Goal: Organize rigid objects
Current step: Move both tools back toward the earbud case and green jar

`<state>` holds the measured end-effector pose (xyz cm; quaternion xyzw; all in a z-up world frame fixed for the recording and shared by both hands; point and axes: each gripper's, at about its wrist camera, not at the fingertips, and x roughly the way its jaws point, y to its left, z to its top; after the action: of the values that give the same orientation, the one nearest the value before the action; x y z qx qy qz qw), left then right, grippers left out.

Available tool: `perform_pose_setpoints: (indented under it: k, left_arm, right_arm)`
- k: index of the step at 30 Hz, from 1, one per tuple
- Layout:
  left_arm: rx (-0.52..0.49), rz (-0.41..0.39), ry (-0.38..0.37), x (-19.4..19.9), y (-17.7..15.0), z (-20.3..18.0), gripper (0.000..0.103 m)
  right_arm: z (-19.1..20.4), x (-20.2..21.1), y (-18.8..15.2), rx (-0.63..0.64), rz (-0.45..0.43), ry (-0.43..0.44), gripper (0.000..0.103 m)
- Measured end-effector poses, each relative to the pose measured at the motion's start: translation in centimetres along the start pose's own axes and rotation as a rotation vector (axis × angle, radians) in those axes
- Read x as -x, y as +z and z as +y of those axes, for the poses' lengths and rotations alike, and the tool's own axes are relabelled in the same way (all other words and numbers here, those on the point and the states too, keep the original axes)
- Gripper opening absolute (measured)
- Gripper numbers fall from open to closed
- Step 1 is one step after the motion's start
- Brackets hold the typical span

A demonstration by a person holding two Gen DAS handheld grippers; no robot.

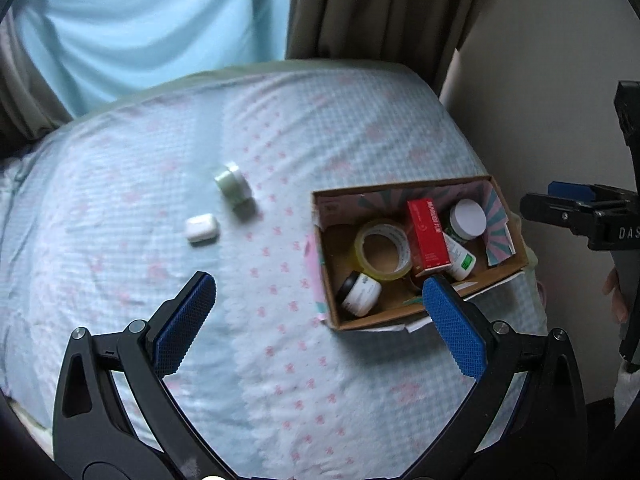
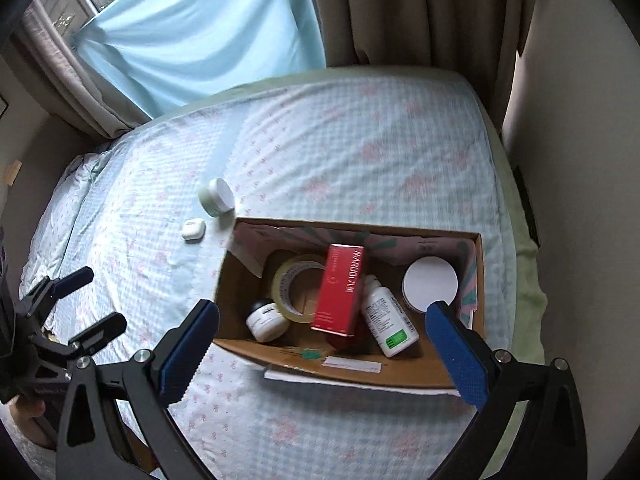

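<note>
A cardboard box (image 1: 400, 318) (image 2: 360, 376) lies on the bed. It holds a red carton (image 1: 428, 234) (image 2: 340, 292), a tape roll (image 1: 382, 250) (image 2: 296, 284), a white-lidded jar (image 1: 467, 218) (image 2: 430, 284), a white bottle (image 1: 460, 256) (image 2: 388, 322) and a small black-capped jar (image 1: 360, 294) (image 2: 266, 320). A green jar (image 1: 235, 188) (image 2: 217, 197) and a white earbud case (image 1: 202, 228) (image 2: 193, 230) lie on the sheet left of the box. My left gripper (image 1: 318, 320) is open and empty above the sheet. My right gripper (image 2: 322, 354) is open and empty over the box's near edge.
The bed has a light blue checked sheet (image 1: 280, 380) (image 2: 360, 140) with pink bows. Curtains (image 1: 380, 8) and a pale blue cloth (image 2: 200, 32) hang behind. A wall (image 1: 540, 100) stands right of the bed.
</note>
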<state>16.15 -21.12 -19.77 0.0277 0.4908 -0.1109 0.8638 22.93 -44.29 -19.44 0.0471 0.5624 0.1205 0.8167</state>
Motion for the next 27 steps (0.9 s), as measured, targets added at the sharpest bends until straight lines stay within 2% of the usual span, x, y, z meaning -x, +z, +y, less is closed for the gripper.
perform_pose_setpoints:
  k: [4, 9, 15, 20, 27]
  left_arm:
    - [0.015, -0.043, 0.035, 3.2, -0.2, 1.8, 0.103]
    - [0.063, -0.092, 0.039, 6.0, -0.6, 5.3, 0.103]
    - [0.115, -0.079, 0.070, 7.3, -1.1, 11.2, 0.103]
    - [0.165, -0.056, 0.072, 6.4, -1.0, 16.4, 0.103]
    - [0.216, -0.003, 0.036, 1.6, 0.7, 21.6, 0.103]
  right_arm:
    - [2.3, 1.8, -0.1, 0.004, -0.016, -0.019, 0.103]
    - [6.3, 3.8, 0.1, 0.028, -0.058, -0.045, 0.103]
    - [11.8, 4.2, 1.1, 0.054, -0.082, -0.084, 0.103]
    - [16.0, 2.4, 3.1, 0.064, -0.077, -0.091, 0.103]
    - [20.8, -2.5, 6.7, 0.098, -0.034, -0.091, 0.103]
